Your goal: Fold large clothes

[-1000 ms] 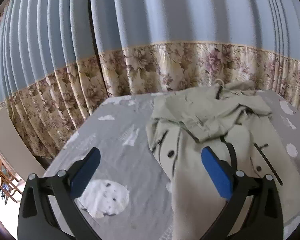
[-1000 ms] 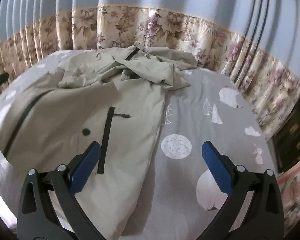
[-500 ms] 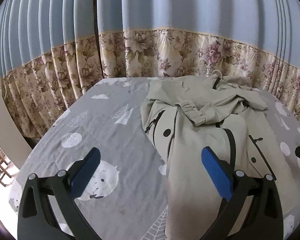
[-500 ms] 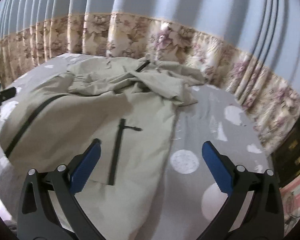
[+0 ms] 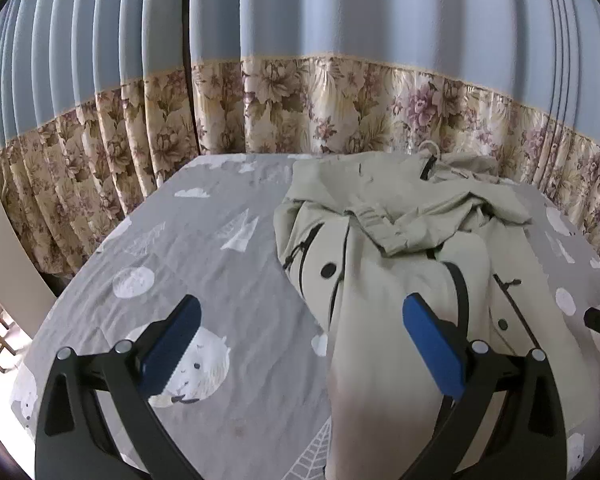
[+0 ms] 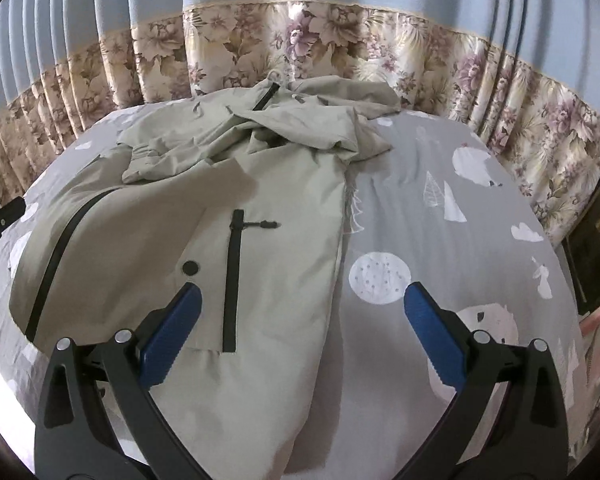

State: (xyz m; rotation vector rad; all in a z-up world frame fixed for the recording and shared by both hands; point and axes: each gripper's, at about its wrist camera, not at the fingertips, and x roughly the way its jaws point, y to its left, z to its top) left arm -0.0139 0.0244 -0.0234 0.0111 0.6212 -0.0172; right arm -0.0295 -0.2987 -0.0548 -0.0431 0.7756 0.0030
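I'm holding my left gripper (image 5: 300, 344) and right gripper (image 6: 300, 340) wide apart, gripping nothing, hovering over the beige coat (image 6: 260, 220) lying rumpled on the grey bedsheet (image 5: 220, 264).

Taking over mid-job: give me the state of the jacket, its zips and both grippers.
jacket: lying on the bed sheet, crumpled at the top, not folded
pocket zip: closed
left gripper: open, empty, above the jacket edge
right gripper: open, empty

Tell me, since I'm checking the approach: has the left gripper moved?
Yes. The left gripper pulled back from the jacket; more bed sheet shows.
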